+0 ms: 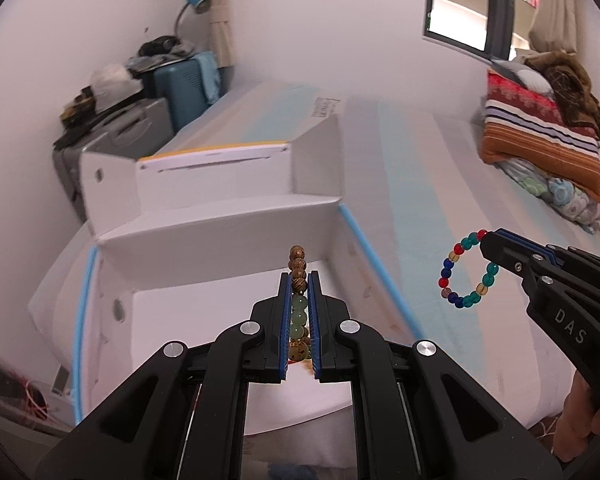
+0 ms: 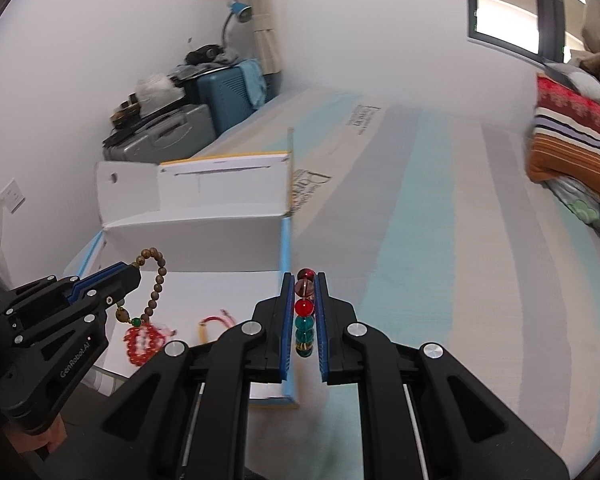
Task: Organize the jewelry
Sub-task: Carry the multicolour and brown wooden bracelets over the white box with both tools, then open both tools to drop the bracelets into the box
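My left gripper (image 1: pixel 299 280) is shut on a brown wooden bead bracelet (image 1: pixel 298 264) with green beads, which hangs over the open white box (image 1: pixel 220 236). In the right wrist view that same gripper (image 2: pixel 134 270) holds the wooden bracelet (image 2: pixel 156 284) as a loop above the box floor. My right gripper (image 2: pixel 305 280) is shut on a multicoloured glass bead bracelet (image 2: pixel 304 308); in the left wrist view it (image 1: pixel 485 240) holds that bracelet (image 1: pixel 466 270) dangling over the striped bed. A red bead bracelet (image 2: pixel 142 340) and a pink cord piece (image 2: pixel 220 318) lie in the box.
The box (image 2: pixel 196 232) with blue edging rests on a bed (image 2: pixel 440 240) with a pale striped sheet; its lid stands up at the back. Folded blankets (image 1: pixel 540 136) lie at the bed's right end. Suitcases (image 1: pixel 140 120) stand against the wall. A person's hand (image 1: pixel 584 412) grips the right handle.
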The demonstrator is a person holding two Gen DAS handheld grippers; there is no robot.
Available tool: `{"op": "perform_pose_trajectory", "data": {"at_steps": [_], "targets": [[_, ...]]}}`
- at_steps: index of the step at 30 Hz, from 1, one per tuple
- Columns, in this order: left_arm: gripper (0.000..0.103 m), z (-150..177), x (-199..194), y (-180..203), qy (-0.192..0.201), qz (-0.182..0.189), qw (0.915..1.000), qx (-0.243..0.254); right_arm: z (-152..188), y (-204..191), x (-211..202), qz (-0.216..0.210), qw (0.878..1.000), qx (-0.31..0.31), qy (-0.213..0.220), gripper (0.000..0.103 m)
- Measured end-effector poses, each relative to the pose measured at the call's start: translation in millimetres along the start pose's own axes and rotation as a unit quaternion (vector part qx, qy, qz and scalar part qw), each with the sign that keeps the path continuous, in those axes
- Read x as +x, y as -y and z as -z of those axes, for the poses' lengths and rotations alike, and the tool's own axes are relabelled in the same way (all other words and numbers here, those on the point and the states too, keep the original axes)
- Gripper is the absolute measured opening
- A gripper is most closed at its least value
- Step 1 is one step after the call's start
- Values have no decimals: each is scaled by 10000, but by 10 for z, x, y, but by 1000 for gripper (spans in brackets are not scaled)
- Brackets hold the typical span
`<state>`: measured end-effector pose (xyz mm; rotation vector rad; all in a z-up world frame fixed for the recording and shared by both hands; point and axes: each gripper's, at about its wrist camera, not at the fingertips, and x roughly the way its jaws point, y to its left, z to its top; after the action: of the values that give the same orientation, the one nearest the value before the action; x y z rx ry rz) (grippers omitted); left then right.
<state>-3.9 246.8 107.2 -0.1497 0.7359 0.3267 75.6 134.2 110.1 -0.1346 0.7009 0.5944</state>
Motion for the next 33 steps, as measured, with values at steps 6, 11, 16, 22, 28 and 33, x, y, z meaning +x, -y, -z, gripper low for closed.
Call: {"op": "perform_pose_trajectory", "data": {"at_steps": [6,11,16,22,28,33], "targets": [[8,120,45,-395,-115,-199,9995,-195,58,-371,194,-145,9997,-150,-138,9],[8,219,181,-665,-311,-371,9982,-357,116,-608,407,-246,9990,-259,-282,9],[8,346,433,-933,-632,-556,9951,-527,191,-781,701,-292,9977,-338,-518,9],[8,487,688,-1087,-946,-578,9920,-597,310,-872,1020,-268,9956,-383,-809,9],[8,559,796,-1151,-1071,-583,9905,-632,390,-930,1189,-270,9945,-373,-944,9],[13,564,797,-1196,-1039,-641,9898,-733,417,-963,1234,-243,9942,-392,-974,10]]}}
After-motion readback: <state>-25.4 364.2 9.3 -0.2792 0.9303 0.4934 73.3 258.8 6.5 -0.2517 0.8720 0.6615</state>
